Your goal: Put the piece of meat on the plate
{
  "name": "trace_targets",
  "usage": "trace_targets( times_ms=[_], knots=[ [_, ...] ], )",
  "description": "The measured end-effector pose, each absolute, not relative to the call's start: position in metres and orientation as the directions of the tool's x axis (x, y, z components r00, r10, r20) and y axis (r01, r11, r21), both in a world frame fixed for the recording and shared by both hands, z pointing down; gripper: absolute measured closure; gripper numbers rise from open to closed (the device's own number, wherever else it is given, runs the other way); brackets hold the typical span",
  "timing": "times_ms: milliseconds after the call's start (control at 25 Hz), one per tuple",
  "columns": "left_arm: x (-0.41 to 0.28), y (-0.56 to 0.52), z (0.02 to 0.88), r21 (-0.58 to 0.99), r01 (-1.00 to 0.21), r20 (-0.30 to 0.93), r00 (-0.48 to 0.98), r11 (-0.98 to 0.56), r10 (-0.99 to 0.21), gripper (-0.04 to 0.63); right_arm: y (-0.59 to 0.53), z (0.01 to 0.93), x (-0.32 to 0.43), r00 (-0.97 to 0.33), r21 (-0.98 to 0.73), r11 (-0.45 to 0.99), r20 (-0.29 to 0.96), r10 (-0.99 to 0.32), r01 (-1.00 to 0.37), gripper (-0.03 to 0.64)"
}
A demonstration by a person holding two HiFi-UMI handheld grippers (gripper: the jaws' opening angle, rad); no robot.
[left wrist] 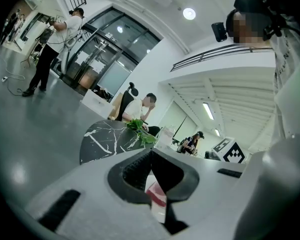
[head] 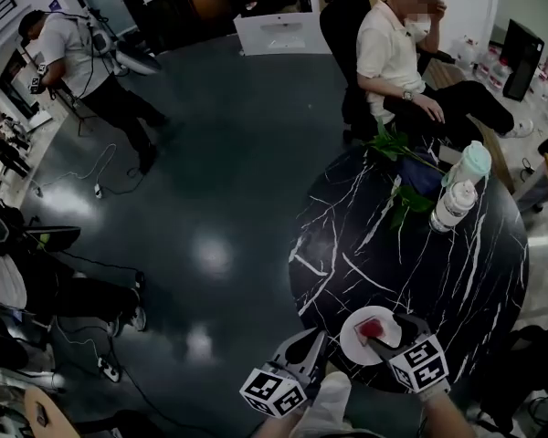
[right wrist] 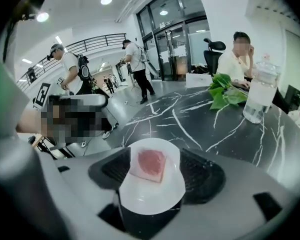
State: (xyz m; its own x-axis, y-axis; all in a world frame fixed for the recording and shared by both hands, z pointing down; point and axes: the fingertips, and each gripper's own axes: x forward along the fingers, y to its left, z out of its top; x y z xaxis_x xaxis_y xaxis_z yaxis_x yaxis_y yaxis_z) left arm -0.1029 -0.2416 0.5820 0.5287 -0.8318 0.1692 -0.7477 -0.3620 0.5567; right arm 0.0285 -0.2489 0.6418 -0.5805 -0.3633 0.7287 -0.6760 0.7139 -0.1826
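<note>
One piece of meat [right wrist: 151,165] lies on the white plate [right wrist: 150,199] under our wide-apart right claw [right wrist: 157,169]; our left claw [left wrist: 150,154] is closed.

The meat [head: 372,328] sits on the plate [head: 354,341] at the table's [head: 457,272] near edge; bottle [head: 455,204] and plant [head: 407,195] stand together on the far side, well apart from it.
</note>
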Motion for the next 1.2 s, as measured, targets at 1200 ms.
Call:
trace_targets(
  times_ms=[1200],
  knots=[
    [-0.038, -0.064, 0.517, 0.509, -0.737, 0.021, 0.528, -0.445, -0.849, 0.586, -0.070, 0.472, 0.060, -0.768, -0.231, 0.734, 0.252, -0.589, -0.639, 0.603]
  ],
)
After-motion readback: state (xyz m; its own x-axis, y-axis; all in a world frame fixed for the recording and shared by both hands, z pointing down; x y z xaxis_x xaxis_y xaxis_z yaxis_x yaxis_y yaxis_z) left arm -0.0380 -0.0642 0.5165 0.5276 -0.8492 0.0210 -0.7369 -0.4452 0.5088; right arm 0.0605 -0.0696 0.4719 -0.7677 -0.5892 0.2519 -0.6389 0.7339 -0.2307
